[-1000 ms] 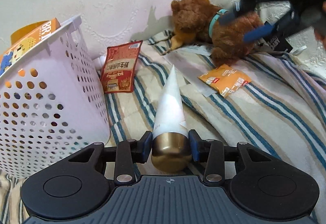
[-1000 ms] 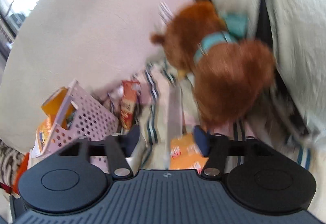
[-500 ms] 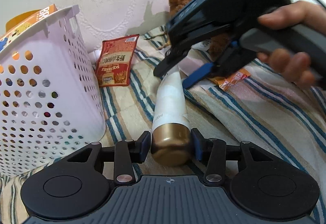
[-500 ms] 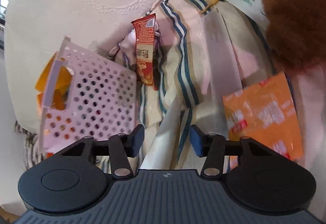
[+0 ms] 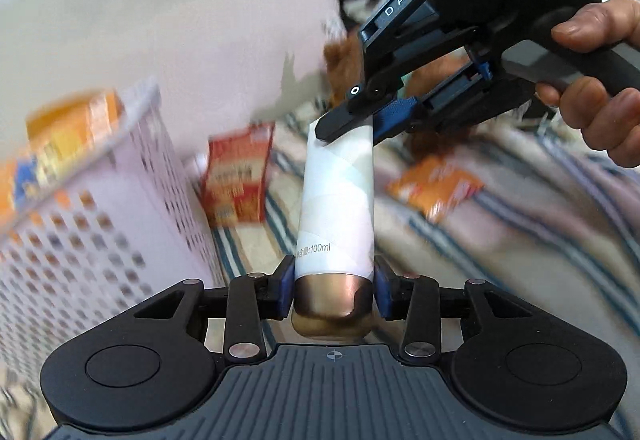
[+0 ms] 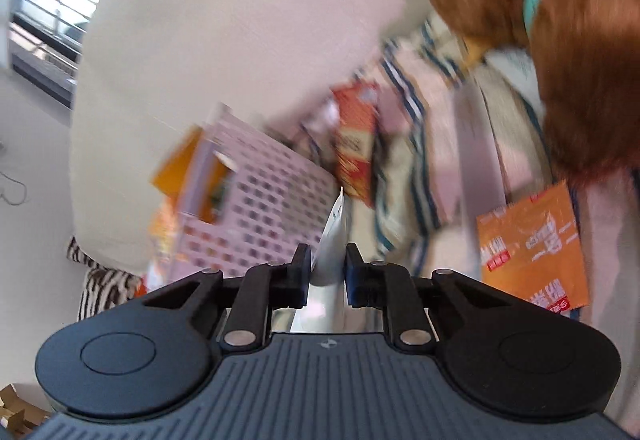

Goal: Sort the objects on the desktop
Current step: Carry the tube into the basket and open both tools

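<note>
Striped bedding [image 5: 520,240], stuff scattered around. Left gripper [image 5: 332,286] is clamped on the tube [image 5: 338,200] at its gold cap; the tube's long axis runs straight away to the right gripper [image 5: 360,120], pinching the flat crimped end. Lavender basket [image 5: 100,220] sits just left.

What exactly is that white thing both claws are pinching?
Right of the perforated pale-pink plastic basket, above the striped cloth, is a white squeeze tube with a gold cap. The left gripper clamps its capped end, the right gripper its flat tail.
</note>
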`<state>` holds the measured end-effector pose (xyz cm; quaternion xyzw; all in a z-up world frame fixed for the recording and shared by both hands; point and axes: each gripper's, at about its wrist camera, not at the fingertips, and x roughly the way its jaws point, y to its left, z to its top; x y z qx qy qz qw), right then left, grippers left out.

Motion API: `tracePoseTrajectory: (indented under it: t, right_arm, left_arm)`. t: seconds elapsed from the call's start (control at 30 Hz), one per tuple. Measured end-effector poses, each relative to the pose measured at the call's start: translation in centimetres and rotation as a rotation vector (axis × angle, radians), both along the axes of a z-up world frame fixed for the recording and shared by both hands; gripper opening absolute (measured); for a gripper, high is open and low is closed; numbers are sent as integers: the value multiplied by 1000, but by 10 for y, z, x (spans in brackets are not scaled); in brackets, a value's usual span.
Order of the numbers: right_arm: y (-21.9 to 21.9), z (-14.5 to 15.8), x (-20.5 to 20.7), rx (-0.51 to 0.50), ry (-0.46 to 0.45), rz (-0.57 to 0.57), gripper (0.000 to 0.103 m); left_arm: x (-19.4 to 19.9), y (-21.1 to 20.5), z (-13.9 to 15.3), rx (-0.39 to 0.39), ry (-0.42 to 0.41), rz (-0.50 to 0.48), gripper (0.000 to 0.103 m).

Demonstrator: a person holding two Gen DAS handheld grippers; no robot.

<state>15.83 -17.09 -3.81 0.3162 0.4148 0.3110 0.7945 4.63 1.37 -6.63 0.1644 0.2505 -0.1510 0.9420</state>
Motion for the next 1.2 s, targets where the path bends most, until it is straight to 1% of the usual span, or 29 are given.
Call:
tracePoseTrajectory:
  t: [0.13, 0.3, 0.4, 0.47, 0.53, 0.63, 0.8, 0.93, 0.97, 1.07, 1.1, 1.13, 1.17, 1.2]
  right_arm:
    - [-9, 37, -18, 37, -77, -20, 19]
    - [1, 84, -27, 98, -161, -35, 19]
    - [32, 104, -24, 150, -196, -28, 19]
    - [53, 112, -21, 185, -214, -15, 19]
    - [84, 115, -14, 205, -226, -4, 19]
    - [126, 110, -4, 225, -224, 29, 19]
    - [189, 87, 11, 235, -179, 57, 19]
    - [218, 72, 21, 197, -157, 75, 19]
    - [226, 73, 25, 179, -154, 76, 19]
    - [242, 69, 32, 122, -167, 92, 20]
    - [246, 68, 35, 109, -165, 90, 24]
    - [248, 67, 37, 102, -164, 82, 27]
    - [249, 67, 38, 97, -167, 78, 35]
    - [248, 67, 38, 94, -174, 68, 47]
  left_arm:
    - [-10, -5, 32, 31, -86, -22, 40]
    - [-26, 3, 79, 68, -191, -24, 40]
    - [-28, 26, 104, 91, -240, -1, 41]
    - [-28, 48, 116, 114, -266, 20, 42]
    - [-25, 76, 123, 124, -273, 54, 44]
    - [-18, 120, 124, 135, -262, 105, 47]
    - [3, 177, 109, 150, -209, 193, 50]
    - [21, 208, 97, 149, -163, 232, 55]
    - [24, 213, 94, 147, -162, 240, 58]
    - [24, 219, 89, 145, -196, 263, 85]
    - [24, 220, 89, 151, -211, 274, 91]
    - [24, 222, 89, 157, -220, 283, 92]
    - [24, 224, 90, 158, -225, 294, 92]
    - [23, 226, 91, 155, -232, 304, 93]
